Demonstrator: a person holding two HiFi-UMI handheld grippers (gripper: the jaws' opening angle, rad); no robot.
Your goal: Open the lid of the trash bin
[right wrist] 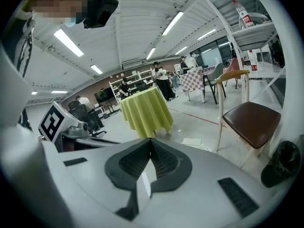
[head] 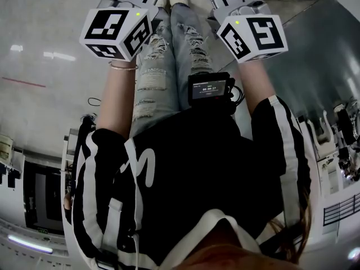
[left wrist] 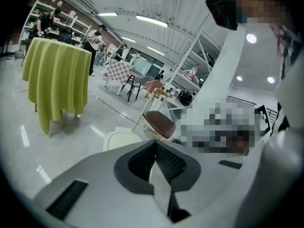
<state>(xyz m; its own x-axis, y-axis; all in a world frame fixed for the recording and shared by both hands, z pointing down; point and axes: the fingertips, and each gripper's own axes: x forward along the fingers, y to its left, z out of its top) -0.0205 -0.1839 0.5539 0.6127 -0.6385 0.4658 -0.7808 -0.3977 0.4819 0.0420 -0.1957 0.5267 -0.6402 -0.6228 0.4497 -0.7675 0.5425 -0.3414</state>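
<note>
Left gripper view: the left gripper (left wrist: pixel 154 144) has its jaws pressed together, empty. Beyond them the cream trash bin (left wrist: pixel 121 139) stands upright beside a brown chair (left wrist: pixel 159 123), with bare floor to its left. The right gripper (right wrist: pixel 151 141) is likewise closed.

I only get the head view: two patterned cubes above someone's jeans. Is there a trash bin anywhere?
Observer: Yes. The left gripper view shows a white bin on the floor ahead, seemingly shut.
Operator: Is either gripper holding anything?
Observer: No. The left gripper has its jaws together on nothing, and so does the right gripper.
Operator: What stands near the bin?
Observer: A chair with a brown seat is just beyond it, and a table under a yellow cloth is farther left.
</note>
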